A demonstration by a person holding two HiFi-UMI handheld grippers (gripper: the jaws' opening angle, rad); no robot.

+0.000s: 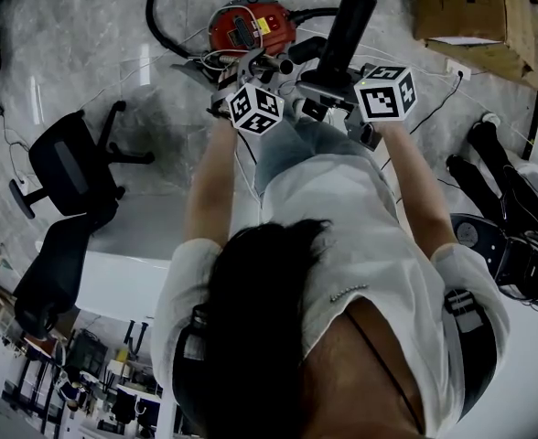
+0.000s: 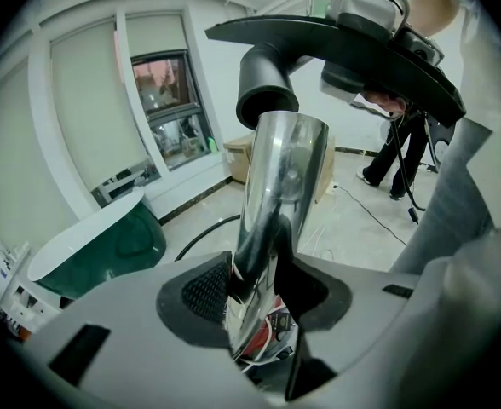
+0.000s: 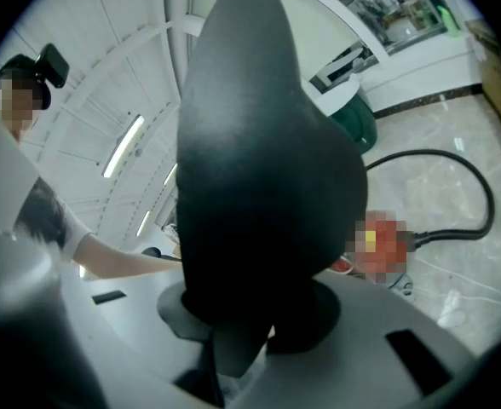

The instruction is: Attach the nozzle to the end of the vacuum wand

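My left gripper [image 2: 255,292] is shut on the chrome vacuum wand [image 2: 276,194], which rises between the pads to an open, bare rim. The black nozzle [image 2: 336,37] hangs across the top of the left gripper view. Its round socket [image 2: 266,92] sits just above the wand's rim, slightly to the left. My right gripper [image 3: 250,313] is shut on the nozzle [image 3: 259,169], which fills most of the right gripper view. From the head view both marker cubes sit side by side, the left gripper [image 1: 251,71] beside the right gripper [image 1: 328,90], with the nozzle [image 1: 347,26] sticking out beyond them.
The red vacuum cleaner [image 1: 249,26] stands on the marble floor just beyond the grippers, its black hose [image 1: 164,26] looping round it. A black office chair [image 1: 68,163] is at the left, a cardboard box [image 1: 470,7] at the top right, and dark equipment [image 1: 498,181] at the right.
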